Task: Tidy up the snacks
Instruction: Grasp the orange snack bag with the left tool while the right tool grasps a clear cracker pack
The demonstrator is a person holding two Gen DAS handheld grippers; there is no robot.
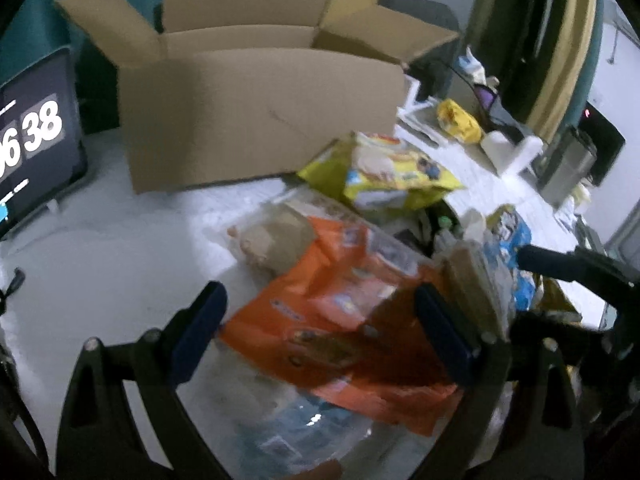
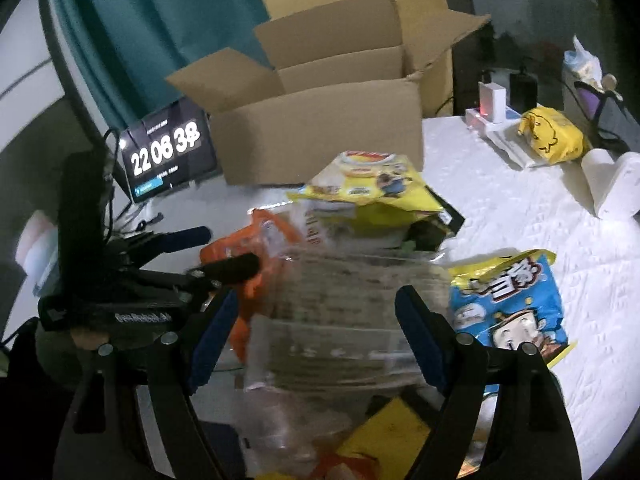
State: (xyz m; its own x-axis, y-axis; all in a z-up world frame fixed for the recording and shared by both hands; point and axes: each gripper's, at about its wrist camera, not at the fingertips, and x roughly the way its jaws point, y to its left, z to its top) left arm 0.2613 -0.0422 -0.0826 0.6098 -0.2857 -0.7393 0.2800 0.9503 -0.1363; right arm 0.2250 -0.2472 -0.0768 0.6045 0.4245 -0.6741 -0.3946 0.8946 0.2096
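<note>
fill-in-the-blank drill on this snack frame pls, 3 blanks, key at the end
1. The flaps of the brown cardboard box stand ____.
2. The digital clock screen stands to the ____ of that box in the right wrist view.
3. The jaws of the right gripper straddle a ____ plastic snack pack.

Missing words: open; left; clear

Black gripper [image 2: 316,328] frames (silver screws), blue pads [image 2: 420,336]

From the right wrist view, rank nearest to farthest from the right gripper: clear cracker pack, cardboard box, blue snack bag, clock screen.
1. Clear cracker pack, between its open jaws.
2. Blue snack bag, just right.
3. Cardboard box, ahead; clock screen, far left: too close to call.
</note>
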